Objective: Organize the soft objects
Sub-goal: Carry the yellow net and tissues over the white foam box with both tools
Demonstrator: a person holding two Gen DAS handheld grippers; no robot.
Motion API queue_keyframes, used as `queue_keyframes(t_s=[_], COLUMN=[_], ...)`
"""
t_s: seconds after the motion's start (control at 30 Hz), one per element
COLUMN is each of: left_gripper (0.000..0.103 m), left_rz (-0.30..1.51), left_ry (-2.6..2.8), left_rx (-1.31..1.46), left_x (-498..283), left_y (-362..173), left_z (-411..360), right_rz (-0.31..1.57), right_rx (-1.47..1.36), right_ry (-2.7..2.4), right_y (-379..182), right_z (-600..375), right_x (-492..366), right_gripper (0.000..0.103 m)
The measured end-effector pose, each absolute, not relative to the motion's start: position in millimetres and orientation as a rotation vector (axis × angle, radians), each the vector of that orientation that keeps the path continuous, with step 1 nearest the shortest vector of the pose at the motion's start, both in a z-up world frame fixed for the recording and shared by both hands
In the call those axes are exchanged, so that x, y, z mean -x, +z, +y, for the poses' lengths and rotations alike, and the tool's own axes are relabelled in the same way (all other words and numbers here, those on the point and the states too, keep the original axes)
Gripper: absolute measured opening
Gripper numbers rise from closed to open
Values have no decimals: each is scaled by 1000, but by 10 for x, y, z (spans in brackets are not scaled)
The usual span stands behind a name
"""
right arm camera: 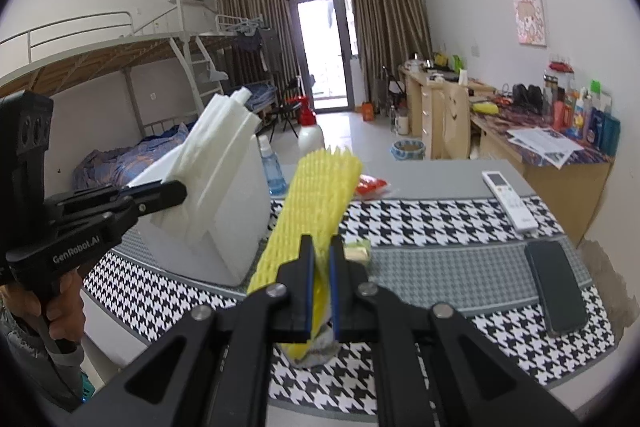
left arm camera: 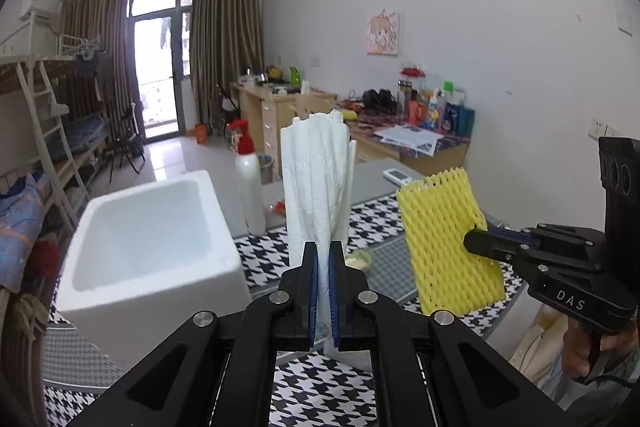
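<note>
- The left gripper [left arm camera: 324, 263] has its jaws drawn nearly together, pinching the lower part of a white foam sheet [left arm camera: 318, 183] between the blue pads; the sheet stands up and away from the fingers, clear of the table.
- From the right wrist view the same left gripper [right arm camera: 182, 191] shows at the left, clamped on the white foam sheet [right arm camera: 218, 147], which hangs in front of the white foam box [right arm camera: 236, 227].
- The right gripper [right arm camera: 322, 263] has its jaws closed on a yellow foam net [right arm camera: 316, 195]; the net rises tilted from between the pads and is lifted off the table.
- In the left wrist view the right gripper [left arm camera: 474, 241] bites the right edge of the yellow foam net [left arm camera: 446, 239], which is at the right, apart from the white sheet.
- The white foam box [left arm camera: 148, 247] is open-topped and stands at the left on the houndstooth cloth [left arm camera: 312, 399].
- A white spray bottle [left arm camera: 250, 183] with a red top stands just beyond the box.
- A remote control [right arm camera: 510, 201] and a dark phone [right arm camera: 556, 287] lie on the cloth at the right.
</note>
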State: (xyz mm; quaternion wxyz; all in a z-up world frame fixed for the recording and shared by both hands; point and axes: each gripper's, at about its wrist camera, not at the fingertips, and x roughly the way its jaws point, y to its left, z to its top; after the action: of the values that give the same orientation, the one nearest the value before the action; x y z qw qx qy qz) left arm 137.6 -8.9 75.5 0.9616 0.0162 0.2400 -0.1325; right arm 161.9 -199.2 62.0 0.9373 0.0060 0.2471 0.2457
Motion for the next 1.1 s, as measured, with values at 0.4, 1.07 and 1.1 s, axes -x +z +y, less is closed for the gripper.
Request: queue_keyframes(t_s=[0.4,1.07,1.1], left_gripper=[5,5,5], left_rz=[427,370,370], left_ry=[-192,-34,-27], left_rx=[5,51,53], left_x=[-1446,-1413,-1404], left_y=[939,1121,1119], left_z=[222,813,843], right_rz=[457,456,459], right_rx=[-5,8,9], right_ry=[559,678,691], right_y=[798,951,964], right_z=[-1696,-1179,-1135], right_x=[-1706,-2020,-2036], right_gripper=[9,9,9])
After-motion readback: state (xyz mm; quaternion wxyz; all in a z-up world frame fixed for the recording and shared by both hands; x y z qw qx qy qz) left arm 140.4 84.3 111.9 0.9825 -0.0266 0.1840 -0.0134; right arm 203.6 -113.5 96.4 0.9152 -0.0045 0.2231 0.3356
